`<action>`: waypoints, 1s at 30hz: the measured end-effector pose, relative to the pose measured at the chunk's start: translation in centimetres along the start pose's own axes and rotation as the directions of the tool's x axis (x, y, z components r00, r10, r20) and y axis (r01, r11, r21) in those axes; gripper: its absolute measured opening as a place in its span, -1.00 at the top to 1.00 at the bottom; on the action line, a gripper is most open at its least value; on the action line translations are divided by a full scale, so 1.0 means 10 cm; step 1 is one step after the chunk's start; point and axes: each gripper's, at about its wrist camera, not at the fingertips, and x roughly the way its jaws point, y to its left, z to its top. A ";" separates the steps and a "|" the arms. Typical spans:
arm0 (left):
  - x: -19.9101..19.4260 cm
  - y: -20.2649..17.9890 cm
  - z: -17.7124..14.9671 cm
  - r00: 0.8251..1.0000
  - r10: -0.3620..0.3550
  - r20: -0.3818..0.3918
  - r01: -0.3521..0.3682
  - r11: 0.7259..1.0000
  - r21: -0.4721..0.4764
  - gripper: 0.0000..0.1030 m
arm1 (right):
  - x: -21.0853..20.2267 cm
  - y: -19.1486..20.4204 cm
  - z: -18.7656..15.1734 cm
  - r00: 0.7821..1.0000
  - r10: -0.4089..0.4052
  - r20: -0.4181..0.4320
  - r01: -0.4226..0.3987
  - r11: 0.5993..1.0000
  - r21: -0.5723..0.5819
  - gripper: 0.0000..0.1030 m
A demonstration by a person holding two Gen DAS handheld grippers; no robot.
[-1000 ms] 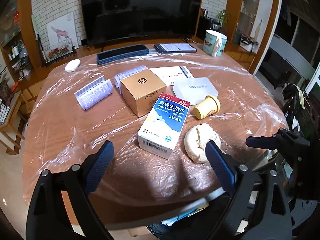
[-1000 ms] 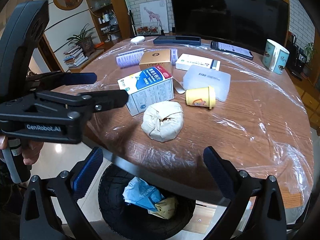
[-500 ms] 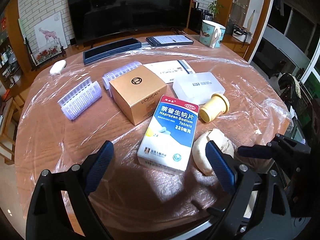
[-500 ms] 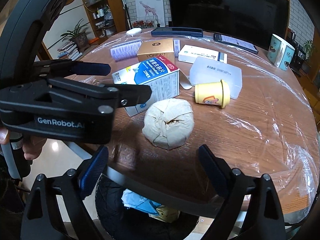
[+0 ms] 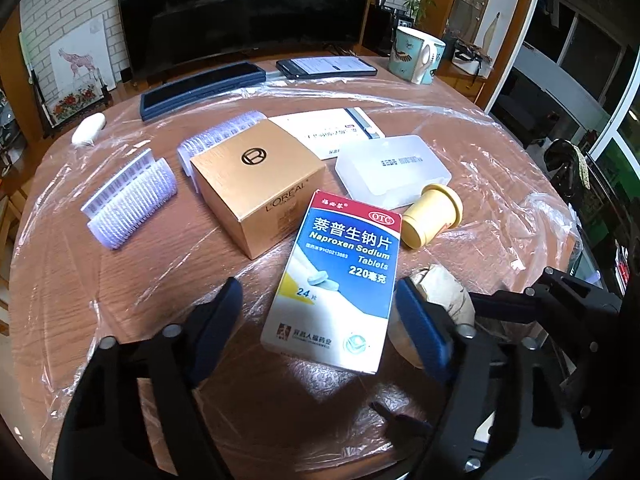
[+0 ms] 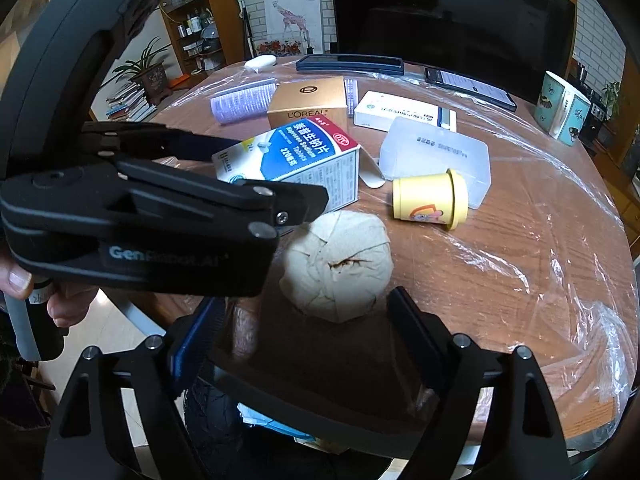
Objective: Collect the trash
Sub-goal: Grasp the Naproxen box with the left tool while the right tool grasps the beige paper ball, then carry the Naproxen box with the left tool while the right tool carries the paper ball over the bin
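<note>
**Two claws closing in on a tablet box and a paper wad**

The left claw (image 5: 320, 320) straddles the near end of the blue-and-white tablet box (image 5: 340, 276), which lies flat on the film-covered table (image 5: 120, 300). Its jaws have just been closing with the box between them, yet a gap shows beside the left pad, so the claw is released, not grasping. The right pad (image 5: 420, 332) stands just beside the box's right edge, with the crumpled paper wad (image 5: 440, 284) directly behind that pad.

The right claw (image 6: 304, 320) hangs over the table's near edge with the paper wad (image 6: 336, 264) just ahead of its tips and between their lines. Its jaws have also just been closing; neither pad touches the wad, so this claw is released too. Below it, under the table edge, a dark bin (image 6: 256, 432) holds blue scraps.

Beyond the left claw sit a gold box (image 5: 256, 184), a tipped yellow cup (image 5: 432, 216), a clear plastic case (image 5: 392, 168) and purple hair rollers (image 5: 128, 200).
</note>
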 end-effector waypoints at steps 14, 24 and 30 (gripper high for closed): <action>0.06 -0.07 -0.05 0.999 0.035 -0.019 -0.034 0.998 0.046 0.05 | -0.03 -0.08 0.00 0.999 -0.023 0.026 0.023 1.000 0.005 0.07; -0.09 -0.12 -0.10 0.998 0.068 0.013 -0.068 0.997 0.029 0.09 | -0.18 -0.22 -0.05 0.998 -0.022 0.051 0.019 0.999 0.051 0.07; -0.22 -0.20 -0.13 0.996 0.081 0.040 -0.083 0.996 0.030 0.09 | -0.31 -0.32 -0.06 0.997 -0.025 0.073 0.018 0.996 0.082 0.08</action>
